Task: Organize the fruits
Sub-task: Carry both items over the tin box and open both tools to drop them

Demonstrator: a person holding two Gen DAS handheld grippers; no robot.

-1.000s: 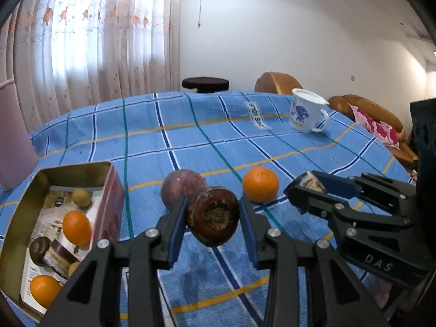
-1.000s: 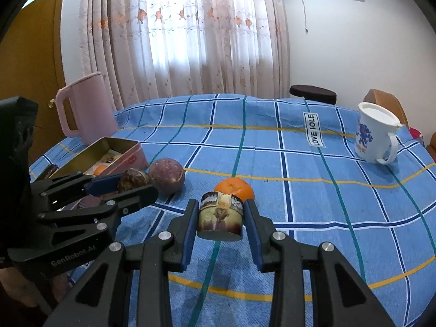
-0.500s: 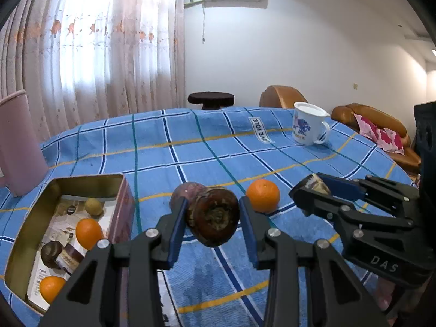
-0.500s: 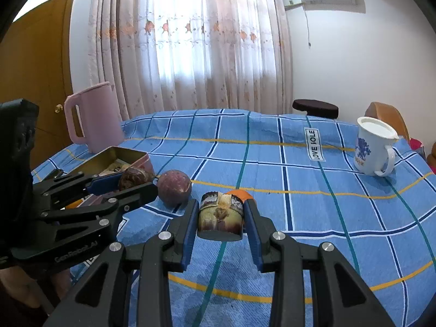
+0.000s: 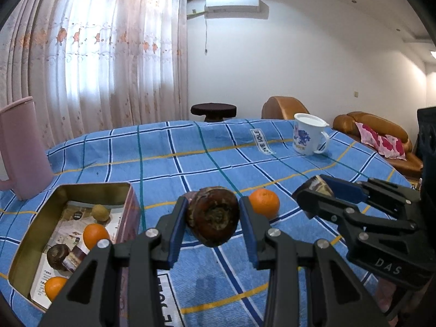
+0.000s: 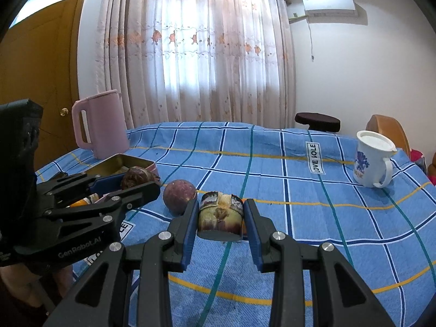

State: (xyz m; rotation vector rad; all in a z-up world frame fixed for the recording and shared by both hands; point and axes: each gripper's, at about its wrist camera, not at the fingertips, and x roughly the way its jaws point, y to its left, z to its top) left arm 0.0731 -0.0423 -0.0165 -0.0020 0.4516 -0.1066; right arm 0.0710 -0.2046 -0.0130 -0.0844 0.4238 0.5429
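Left hand-held gripper (image 5: pixel 214 222) is clamped on a dark round fruit (image 5: pixel 213 223), held above the counter (image 5: pixel 190 163) w/ the tin (image 5: pixel 128 190) just to its left. Right hand-held gripper (image 6: pixel 220 219) is clamped on a brownish cut piece (image 6: pixel 220 218) (flat faces, so prob. the steadier grip). Risk: the round fruit rolls out btwn the pads if the wrist tips, then off the cloth. Both grippers sit close, so heading for the tin together could knock them. A loose orange (image 5: pixel 263 203) and purple fruit (image 6: pixel 179 196) lie near and could get bumped.
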